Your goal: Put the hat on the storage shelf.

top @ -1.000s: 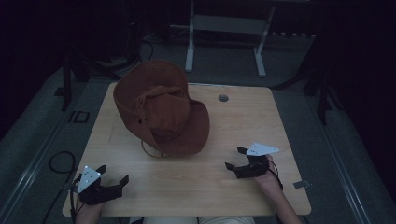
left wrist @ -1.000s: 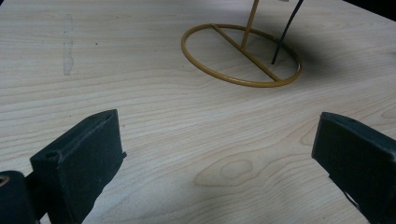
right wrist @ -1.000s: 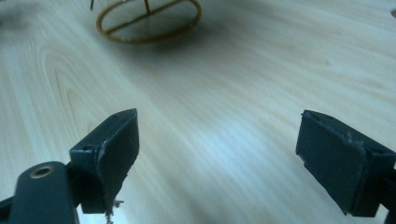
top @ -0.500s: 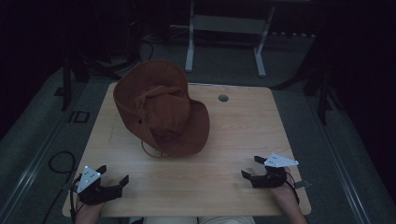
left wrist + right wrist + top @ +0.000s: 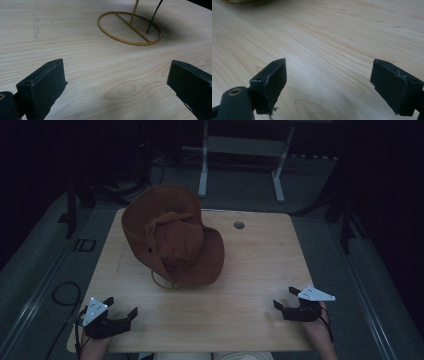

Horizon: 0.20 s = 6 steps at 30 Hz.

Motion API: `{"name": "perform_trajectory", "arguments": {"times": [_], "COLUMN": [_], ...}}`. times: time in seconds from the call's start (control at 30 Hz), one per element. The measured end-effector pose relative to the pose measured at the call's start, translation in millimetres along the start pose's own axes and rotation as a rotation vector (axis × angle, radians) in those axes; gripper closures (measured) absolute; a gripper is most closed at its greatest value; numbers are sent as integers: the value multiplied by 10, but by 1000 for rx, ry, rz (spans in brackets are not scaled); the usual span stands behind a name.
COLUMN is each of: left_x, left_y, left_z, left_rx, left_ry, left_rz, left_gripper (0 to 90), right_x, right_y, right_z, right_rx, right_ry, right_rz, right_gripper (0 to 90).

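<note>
A brown wide-brimmed hat [image 5: 172,237] hangs tilted on a gold wire stand at the table's left middle. The stand's ring base [image 5: 162,282] shows under the brim. In the left gripper view, the ring base [image 5: 130,30] lies ahead, with a thin black cord [image 5: 152,17] dropping into it. My left gripper [image 5: 121,306] rests near the front left corner, open and holding nothing [image 5: 115,72]. My right gripper [image 5: 284,297] sits near the front right edge, also open with bare wood between its jaws [image 5: 328,72].
The wooden table [image 5: 260,260] has a round grommet hole [image 5: 239,225] at the back. A metal frame [image 5: 240,150] stands on the floor behind the table. A cable [image 5: 62,292] loops on the floor to the left.
My right gripper has drawn back and to the right, toward the table's front right edge. The left gripper and the hat have stayed still.
</note>
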<state>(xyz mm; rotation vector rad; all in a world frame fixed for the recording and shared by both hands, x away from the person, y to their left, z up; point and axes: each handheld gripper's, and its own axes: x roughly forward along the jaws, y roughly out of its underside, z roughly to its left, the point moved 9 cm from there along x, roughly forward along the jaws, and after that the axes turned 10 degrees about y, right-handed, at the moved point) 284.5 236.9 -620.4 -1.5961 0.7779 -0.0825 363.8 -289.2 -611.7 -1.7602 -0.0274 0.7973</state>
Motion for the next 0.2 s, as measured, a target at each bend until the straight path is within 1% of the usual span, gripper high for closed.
{"name": "perform_trajectory", "arguments": {"times": [0.1,0.2], "left_x": [-1,5], "left_y": [3,5], "left_z": [-2,4], "left_rx": [3,3], "left_ry": [-2,-1], "left_rz": [3,6], "left_gripper": [22,22], "right_x": [7,-1], "right_y": [4,3], "right_z": [2,-12], "right_rx": [-3,5], "right_ry": [-1,0], "right_rz": [3,1], "right_gripper": [135,134]}}
